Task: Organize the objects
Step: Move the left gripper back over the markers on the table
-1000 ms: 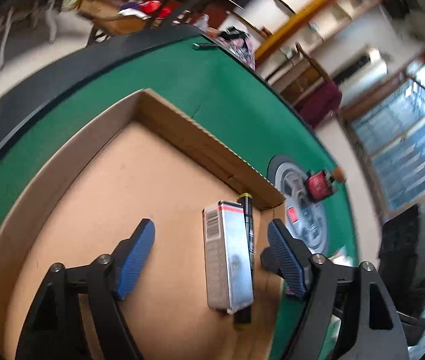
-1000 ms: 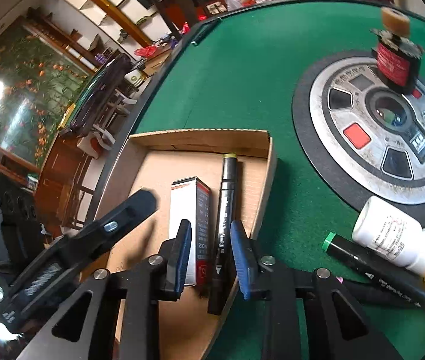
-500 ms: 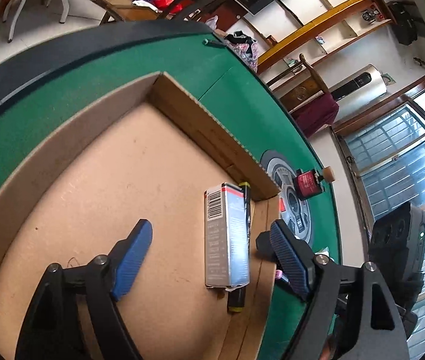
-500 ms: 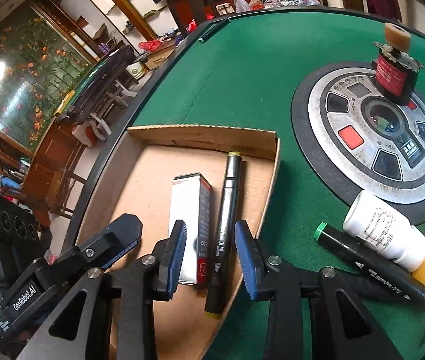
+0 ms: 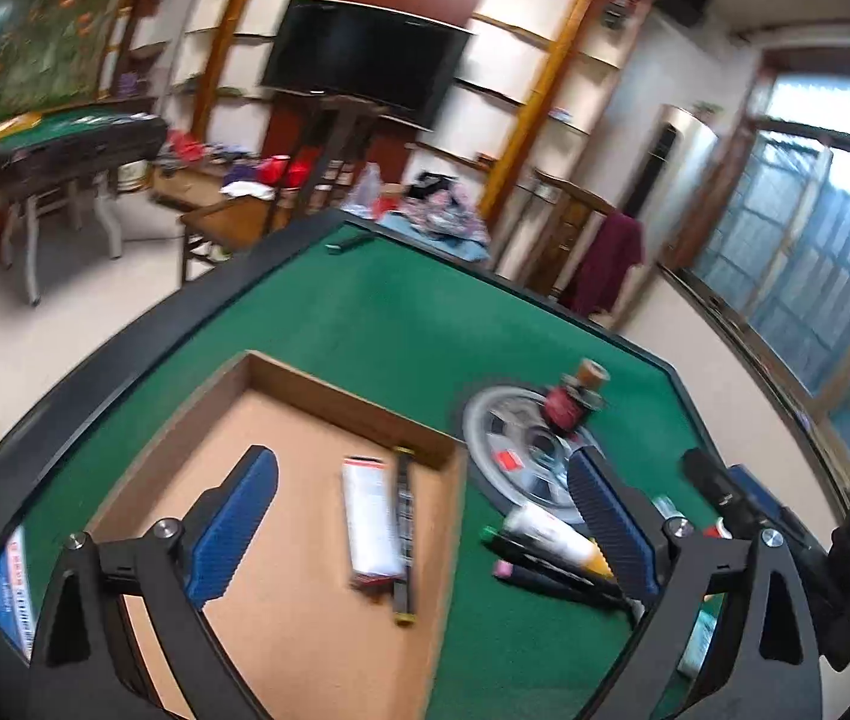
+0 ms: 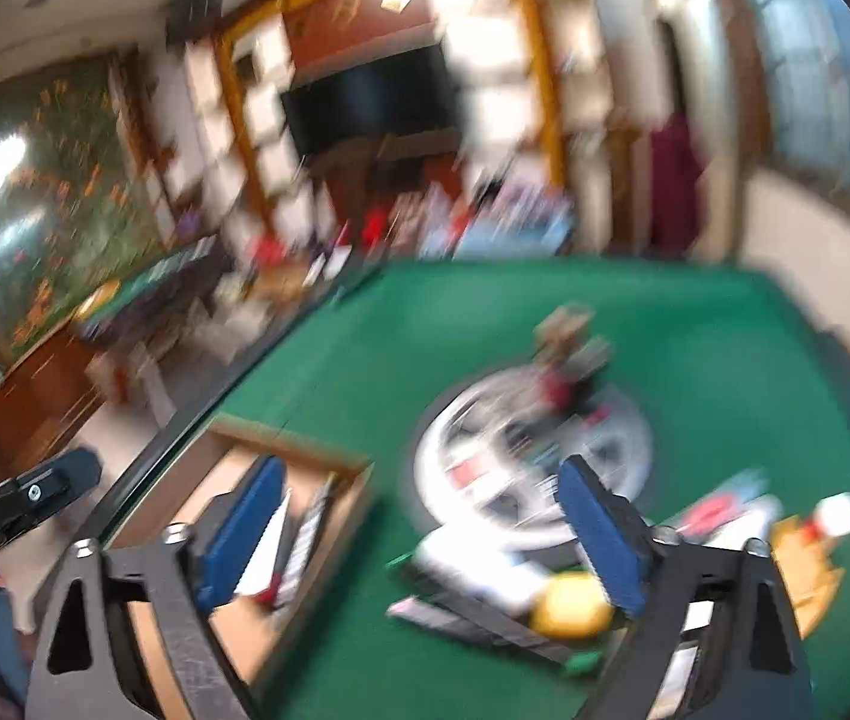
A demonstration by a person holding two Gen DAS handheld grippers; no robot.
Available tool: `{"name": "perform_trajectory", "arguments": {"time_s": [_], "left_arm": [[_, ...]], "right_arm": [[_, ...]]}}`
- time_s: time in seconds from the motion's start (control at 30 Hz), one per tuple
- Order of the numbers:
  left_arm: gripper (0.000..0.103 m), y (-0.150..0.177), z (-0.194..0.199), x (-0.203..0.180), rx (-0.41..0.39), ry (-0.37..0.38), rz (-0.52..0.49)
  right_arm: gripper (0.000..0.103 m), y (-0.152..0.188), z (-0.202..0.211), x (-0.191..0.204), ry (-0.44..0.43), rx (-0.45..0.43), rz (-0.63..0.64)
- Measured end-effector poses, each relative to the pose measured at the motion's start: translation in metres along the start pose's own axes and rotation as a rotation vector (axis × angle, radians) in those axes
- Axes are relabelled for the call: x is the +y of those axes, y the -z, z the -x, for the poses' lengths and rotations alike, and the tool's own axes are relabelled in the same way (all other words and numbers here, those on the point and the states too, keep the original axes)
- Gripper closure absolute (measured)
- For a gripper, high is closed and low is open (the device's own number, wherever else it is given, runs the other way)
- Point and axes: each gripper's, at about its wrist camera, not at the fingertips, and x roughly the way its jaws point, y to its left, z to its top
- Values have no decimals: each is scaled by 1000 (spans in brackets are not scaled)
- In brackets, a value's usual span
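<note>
The right wrist view is smeared throughout: the round control panel (image 6: 529, 480), the white bottle (image 6: 484, 576) with its yellow cap and the markers (image 6: 472, 621) beside it are only streaks. A blue finger pad (image 6: 239, 534) hides part of the cardboard tray (image 6: 299, 450). In the left wrist view, print on the small carton (image 5: 371, 516) is unreadable, and the blue packet (image 5: 8, 588) is cut off by the gripper frame.

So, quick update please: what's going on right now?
Left gripper open, right gripper open, both empty. Small carton and marker lie in the box. White bottle waits outside.
</note>
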Motion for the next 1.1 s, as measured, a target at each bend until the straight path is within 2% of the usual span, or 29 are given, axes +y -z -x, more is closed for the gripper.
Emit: {"name": "perform_trajectory", "arguments": {"time_s": [0.07,0.23,0.37,0.43,0.63,0.83,0.97,1.1], "left_arm": [[6,3,-6,-13,25,45,-13],[6,20,-20,-39,126,81,-59],[6,31,-31,-48,157,94,-69],[6,37,-39,-49,170,76,-78],[6,59,-79,-53,294,85,-62],[6,77,-107,-74,408,97,-124],[6,76,-121,-84,427,126,-116],[6,67,-144,-98,418,68,-176]], "right_arm": [[0,9,20,-26,46,-79,-39],[0,29,28,-118,204,-13,-312],[0,41,36,-167,331,-4,-323],[0,47,38,-183,355,-5,-324],[0,59,41,-209,313,42,-361],[0,61,34,-196,265,54,-318],[0,61,31,-189,252,60,-300],[0,63,25,-189,244,74,-306]]}}
